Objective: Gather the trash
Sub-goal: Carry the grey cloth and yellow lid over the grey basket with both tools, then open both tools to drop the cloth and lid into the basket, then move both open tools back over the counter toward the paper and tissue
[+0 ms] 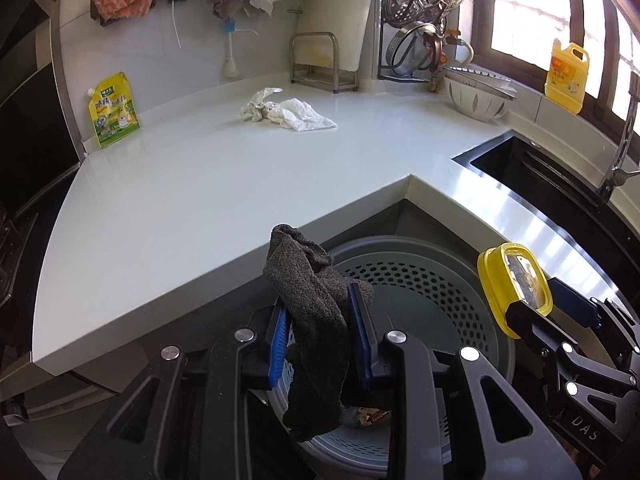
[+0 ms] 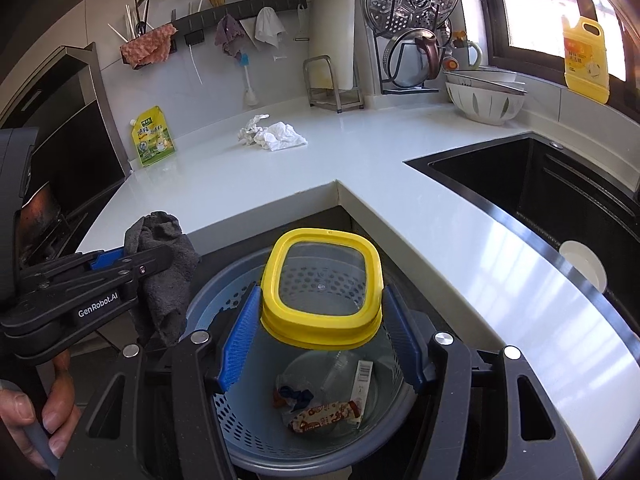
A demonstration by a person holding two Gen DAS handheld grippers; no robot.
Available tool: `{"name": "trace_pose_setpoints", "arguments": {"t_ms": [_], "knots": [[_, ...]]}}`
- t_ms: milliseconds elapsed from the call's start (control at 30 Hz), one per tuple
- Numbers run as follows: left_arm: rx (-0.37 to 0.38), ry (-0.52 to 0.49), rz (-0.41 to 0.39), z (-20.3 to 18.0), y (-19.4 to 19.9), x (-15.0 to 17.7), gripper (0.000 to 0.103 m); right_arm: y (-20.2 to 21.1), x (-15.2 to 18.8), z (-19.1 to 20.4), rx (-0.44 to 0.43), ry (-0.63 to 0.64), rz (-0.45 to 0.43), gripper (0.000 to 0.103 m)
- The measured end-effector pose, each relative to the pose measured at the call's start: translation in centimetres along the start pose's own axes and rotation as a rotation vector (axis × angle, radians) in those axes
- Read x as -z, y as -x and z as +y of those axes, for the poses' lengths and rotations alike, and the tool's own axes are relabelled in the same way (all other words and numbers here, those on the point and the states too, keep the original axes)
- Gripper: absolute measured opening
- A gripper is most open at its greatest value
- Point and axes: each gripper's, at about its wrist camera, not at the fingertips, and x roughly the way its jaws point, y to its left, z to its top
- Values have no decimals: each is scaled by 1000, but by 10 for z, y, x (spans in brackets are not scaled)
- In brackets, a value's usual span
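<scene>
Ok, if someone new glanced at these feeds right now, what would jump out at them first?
Probably the yellow-rimmed lid clamped in the right gripper, held right above the perforated trash bin with wrappers already at its bottom. Next, the dark grey cloth pinched in the left gripper over the same bin. Further back, crumpled white tissues lie on the pale countertop.

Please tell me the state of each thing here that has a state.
left gripper: shut on dark cloth, above bin
right gripper: shut on yellow lid, above bin
bin: open, wrappers inside
white tissues: crumpled, on counter
green pouch: upright against the wall
</scene>
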Motion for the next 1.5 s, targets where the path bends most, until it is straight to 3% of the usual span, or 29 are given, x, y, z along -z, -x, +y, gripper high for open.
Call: {"name": "trace_pose_setpoints", "arguments": {"t_ms": [667, 933, 1033, 1100, 1500], "knots": [[65, -13, 141, -17, -41, 26, 29, -23, 30, -16, -30, -32, 101, 59], [59, -8, 149, -14, -42, 27, 32, -24, 29, -16, -33, -33, 102, 60], [47, -6, 143, -13, -41, 28, 44, -22, 29, -17, -40, -38, 99, 61], [40, -5, 130, -12, -38, 27, 61, -21, 29, -17, -33, -41, 88, 67], [22, 19, 107, -4, -30, 23, 65, -16, 28, -18, -33, -53, 71, 67]]}}
